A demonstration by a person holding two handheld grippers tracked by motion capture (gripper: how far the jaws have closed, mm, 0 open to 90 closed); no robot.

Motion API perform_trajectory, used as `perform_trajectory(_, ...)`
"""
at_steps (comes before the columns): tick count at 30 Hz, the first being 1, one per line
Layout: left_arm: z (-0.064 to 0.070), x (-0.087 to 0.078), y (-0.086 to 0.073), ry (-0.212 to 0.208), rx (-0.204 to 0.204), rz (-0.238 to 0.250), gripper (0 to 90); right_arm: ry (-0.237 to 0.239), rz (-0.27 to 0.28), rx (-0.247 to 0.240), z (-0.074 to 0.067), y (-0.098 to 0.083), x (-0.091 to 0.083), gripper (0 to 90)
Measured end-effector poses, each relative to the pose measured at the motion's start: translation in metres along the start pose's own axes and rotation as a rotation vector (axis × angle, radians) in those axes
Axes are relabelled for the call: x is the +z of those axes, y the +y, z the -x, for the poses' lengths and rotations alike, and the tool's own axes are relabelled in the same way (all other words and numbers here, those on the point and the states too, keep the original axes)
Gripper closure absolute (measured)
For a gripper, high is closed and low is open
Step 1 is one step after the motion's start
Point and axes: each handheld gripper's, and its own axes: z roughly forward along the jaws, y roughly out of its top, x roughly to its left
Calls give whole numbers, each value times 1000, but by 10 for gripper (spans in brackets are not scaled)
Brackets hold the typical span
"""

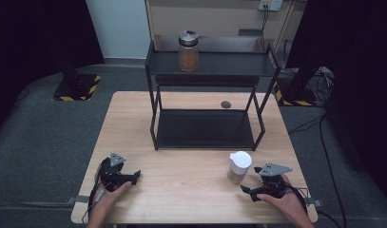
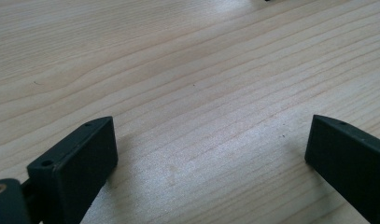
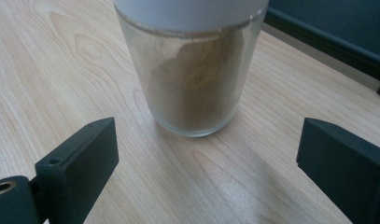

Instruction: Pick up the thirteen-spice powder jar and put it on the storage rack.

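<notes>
While the right gripper (image 3: 206,154) sits open just short of the jar (image 3: 192,70), we'd flag tip risk (off-center pinch); left gripper (image 2: 211,154) open, idle.

Two jars (image 1: 239,167) (image 1: 188,51), one shelf rack (image 1: 208,66), two tongs (image 1: 134,176) (image 1: 250,192)

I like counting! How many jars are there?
2. One jar stands on the rack's top shelf; the white-lidded jar stands on the table near the right gripper.
</notes>
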Motion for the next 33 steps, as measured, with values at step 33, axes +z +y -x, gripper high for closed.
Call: perform_trajectory(33,0,0,0,0,0,1,10,24,33,-29,-4,24,14,146)
